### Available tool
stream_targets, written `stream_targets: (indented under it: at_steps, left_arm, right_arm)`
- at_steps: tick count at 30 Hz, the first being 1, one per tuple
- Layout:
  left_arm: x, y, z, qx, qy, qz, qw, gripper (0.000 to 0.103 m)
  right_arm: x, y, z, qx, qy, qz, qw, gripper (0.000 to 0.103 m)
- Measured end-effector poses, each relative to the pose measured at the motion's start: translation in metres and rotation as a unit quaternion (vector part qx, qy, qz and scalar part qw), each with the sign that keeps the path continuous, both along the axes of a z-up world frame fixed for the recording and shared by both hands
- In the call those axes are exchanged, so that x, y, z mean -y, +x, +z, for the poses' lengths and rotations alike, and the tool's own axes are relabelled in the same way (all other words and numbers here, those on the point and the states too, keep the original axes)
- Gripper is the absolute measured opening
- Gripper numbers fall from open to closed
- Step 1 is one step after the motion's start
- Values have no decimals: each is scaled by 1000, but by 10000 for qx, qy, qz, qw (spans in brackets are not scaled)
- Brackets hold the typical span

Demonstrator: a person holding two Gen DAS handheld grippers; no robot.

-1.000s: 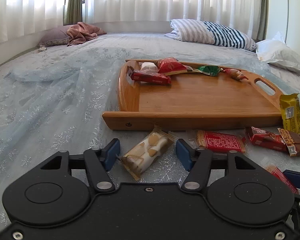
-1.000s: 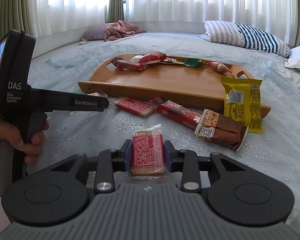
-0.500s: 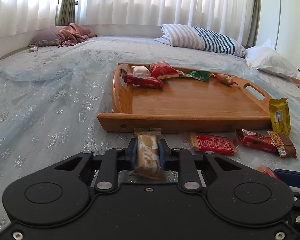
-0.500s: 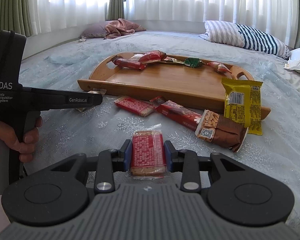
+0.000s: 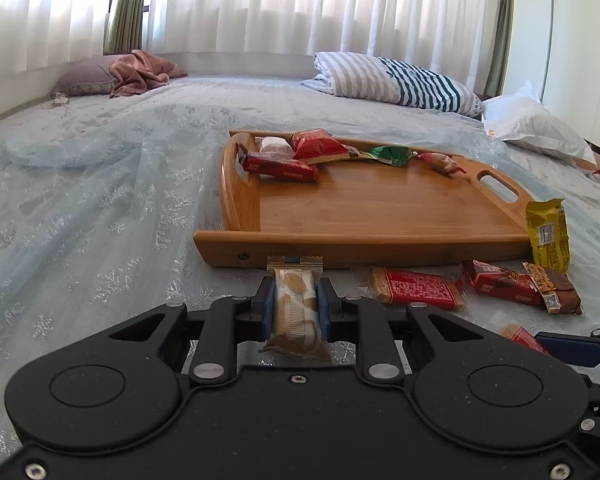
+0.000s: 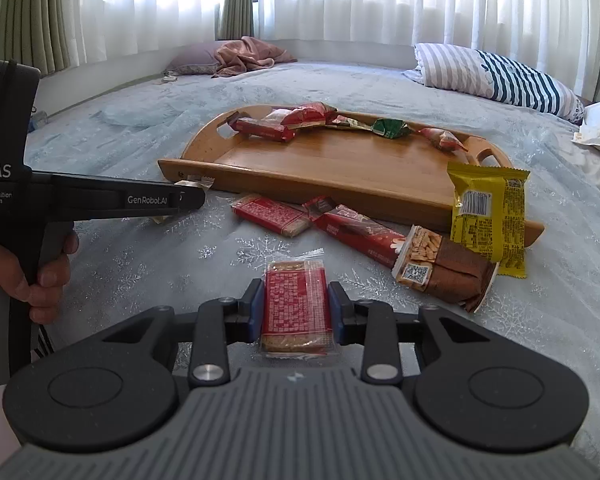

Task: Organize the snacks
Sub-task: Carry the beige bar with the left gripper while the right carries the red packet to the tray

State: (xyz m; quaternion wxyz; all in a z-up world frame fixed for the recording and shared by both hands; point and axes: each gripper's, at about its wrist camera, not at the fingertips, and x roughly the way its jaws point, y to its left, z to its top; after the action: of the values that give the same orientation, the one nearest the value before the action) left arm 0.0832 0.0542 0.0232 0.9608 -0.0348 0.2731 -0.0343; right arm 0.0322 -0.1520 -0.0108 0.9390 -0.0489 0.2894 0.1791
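Observation:
My left gripper (image 5: 295, 300) is shut on a white and tan biscuit pack (image 5: 294, 306), held lengthwise just in front of the wooden tray (image 5: 364, 236). My right gripper (image 6: 295, 304) is shut on a red cracker pack (image 6: 295, 307) over the bedspread. Several wrapped snacks lie along the tray's far edge, among them a red bar (image 5: 280, 167) and a green packet (image 5: 392, 155). Loose on the bed near the tray are a red cracker pack (image 5: 414, 290), a red bar (image 6: 356, 236), a brown biscuit pack (image 6: 444, 268) and a yellow pack (image 6: 490, 216) leaning on the tray's rim.
The pale blue bedspread (image 5: 80, 208) stretches to the left. A striped pillow (image 5: 392, 82), a white pillow (image 5: 536, 128) and a pink cloth on a purple pillow (image 5: 140, 70) lie at the far side. A hand (image 6: 40, 276) holds the left gripper's handle.
My left gripper closed on the biscuit pack, which turned from slanted to straight between the fingers. The right gripper kept still with its red cracker pack.

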Motion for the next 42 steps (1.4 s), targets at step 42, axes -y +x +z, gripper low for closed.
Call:
stream_targets:
  at_steps: [42]
  left_arm:
    - [27,3,52,626,-159,-211,9977,21]
  right_arm:
    - [21,47,59,778,427,-385,9953,38]
